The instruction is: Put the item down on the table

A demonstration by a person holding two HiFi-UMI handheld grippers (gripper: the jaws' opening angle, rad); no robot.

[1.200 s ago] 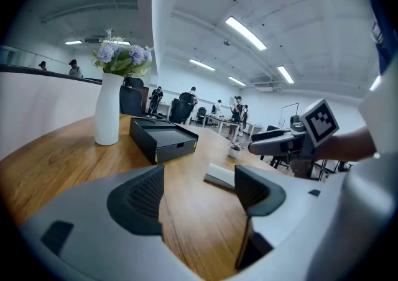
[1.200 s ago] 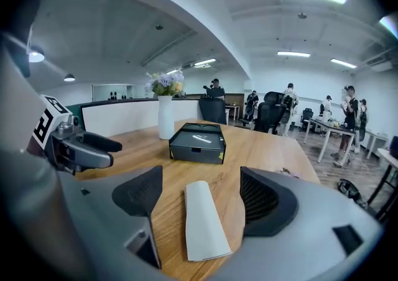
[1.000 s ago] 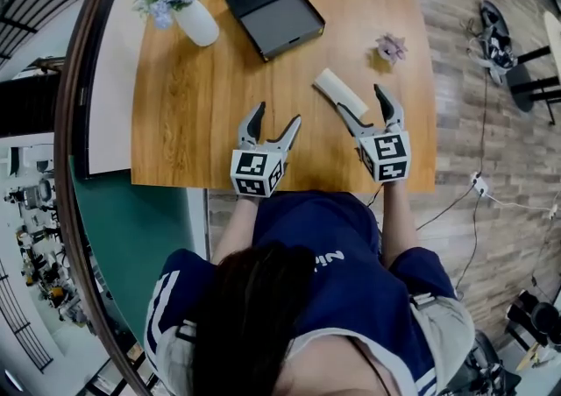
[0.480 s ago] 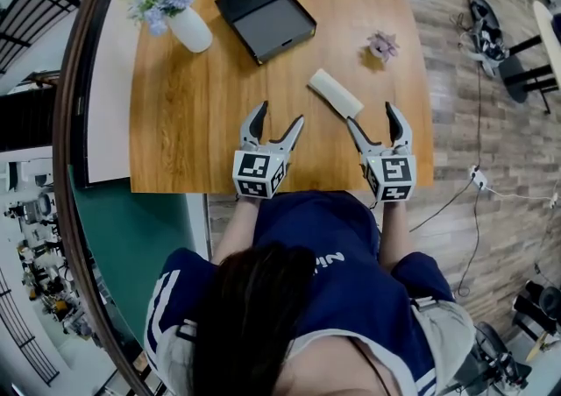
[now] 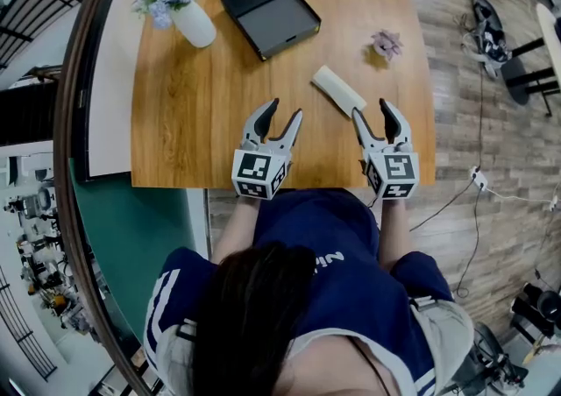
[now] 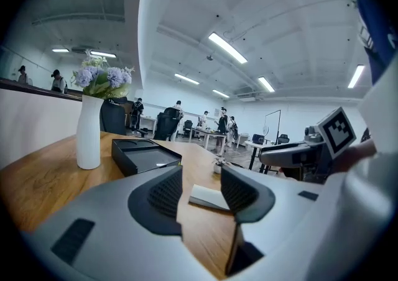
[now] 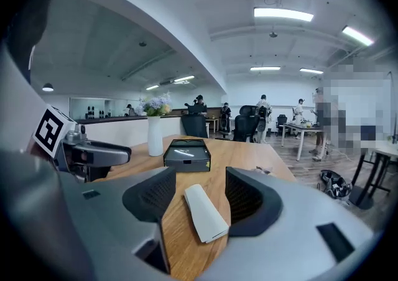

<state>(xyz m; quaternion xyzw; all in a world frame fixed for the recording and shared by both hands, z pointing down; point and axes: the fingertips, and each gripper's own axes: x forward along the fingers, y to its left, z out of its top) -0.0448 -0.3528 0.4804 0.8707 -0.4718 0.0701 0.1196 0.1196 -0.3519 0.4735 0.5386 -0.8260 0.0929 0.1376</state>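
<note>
Clerk: Item, location?
Checker: Flat on table, just ahead of right gripper, off its left jaw tip, touching neither pad. The right gripper view shows it through the gap, lying beyond the pads.
Clerk: Right jaws, state?
Checker: Empty, closing on air. A second ago: spread wide, left jaw right beside the item. Now: gripper drawn back toward the near edge, item left behind.
Clerk: Left gripper?
Checker: Empty likewise, jaws closing with nothing between them. Item lies ahead and to the right of its jaws, well apart. Position little changed.
Clerk: Item shifted meanwhile?
Checker: Not visibly; same angle, same spot.
Clerk: Meaning for the task?
Checker: Judged done. Item is released and at rest, both grippers clear of it. Closing jaws read as a return to rest, not a fresh grasp.
Clerk: Other stock?
Checker: Tray and vase, far ahead of left jaws. Small flower, far ahead of right jaws.
</note>
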